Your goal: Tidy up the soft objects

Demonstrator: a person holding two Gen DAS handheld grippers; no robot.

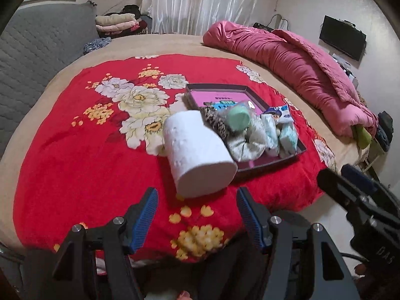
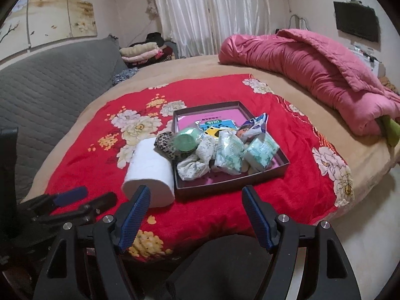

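Observation:
A white paper roll (image 1: 198, 153) lies on its side on the red floral blanket (image 1: 75, 165), just left of a shallow dark tray (image 1: 270, 166). The tray holds a green roll (image 1: 239, 118), a leopard-print scrunchie (image 1: 216, 122), a pale floral scrunchie (image 1: 247, 145) and tissue packs (image 1: 287, 137). My left gripper (image 1: 197, 195) is open and empty, just short of the white roll. My right gripper (image 2: 196, 196) is open and empty, in front of the tray (image 2: 232, 185), with the white roll (image 2: 150, 172) beside its left finger. Each gripper shows in the other's view.
A rolled pink quilt (image 1: 300, 65) lies along the bed's far right. A grey quilted headboard (image 1: 37, 57) stands at the left. Folded clothes (image 1: 117, 23) are stacked behind the bed. The bed edge and floor (image 2: 362, 225) are at the near right.

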